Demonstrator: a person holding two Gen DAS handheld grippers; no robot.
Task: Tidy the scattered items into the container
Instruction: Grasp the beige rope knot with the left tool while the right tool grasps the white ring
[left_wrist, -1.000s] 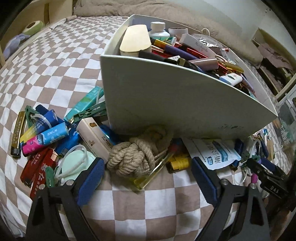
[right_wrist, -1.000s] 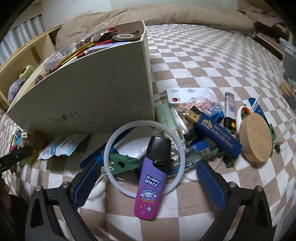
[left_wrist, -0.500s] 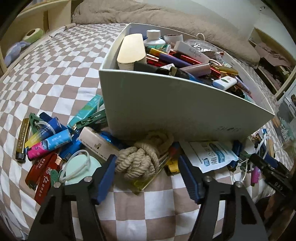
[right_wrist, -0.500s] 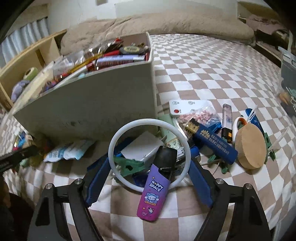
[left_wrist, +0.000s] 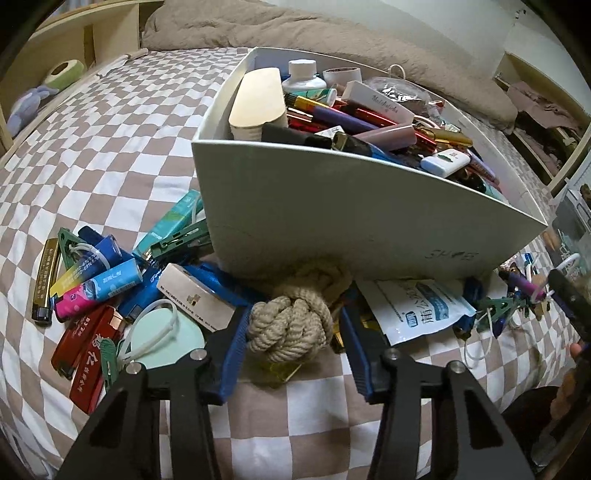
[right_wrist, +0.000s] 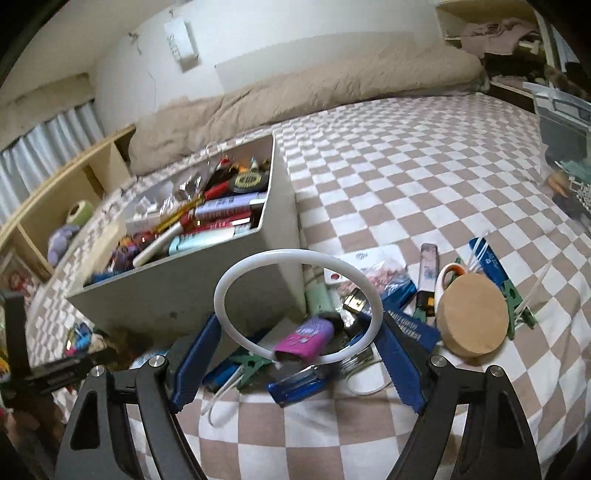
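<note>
Closing our left gripper (left_wrist: 291, 343) fingers around the rope knot (left_wrist: 290, 328) lying against the container (left_wrist: 351, 218), we hold the white ring (right_wrist: 299, 306) clamped in our right gripper (right_wrist: 299, 343), above the bed.

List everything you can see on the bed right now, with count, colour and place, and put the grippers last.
box: one, white, mid-bed, crammed with pens, tubes, bottle
rope knot: one, beige, against box front, between left jaws
ring: one, white, lifted between right jaws
purple case: one, under ring
cork disc: one, tan, right of ring
lighters: several, red, blue, pink, left of box
sachet: one, white-blue, beside knot
blanket: one, beige, far edge
left gripper: jaws closing around knot
right gripper: holds ring
</note>
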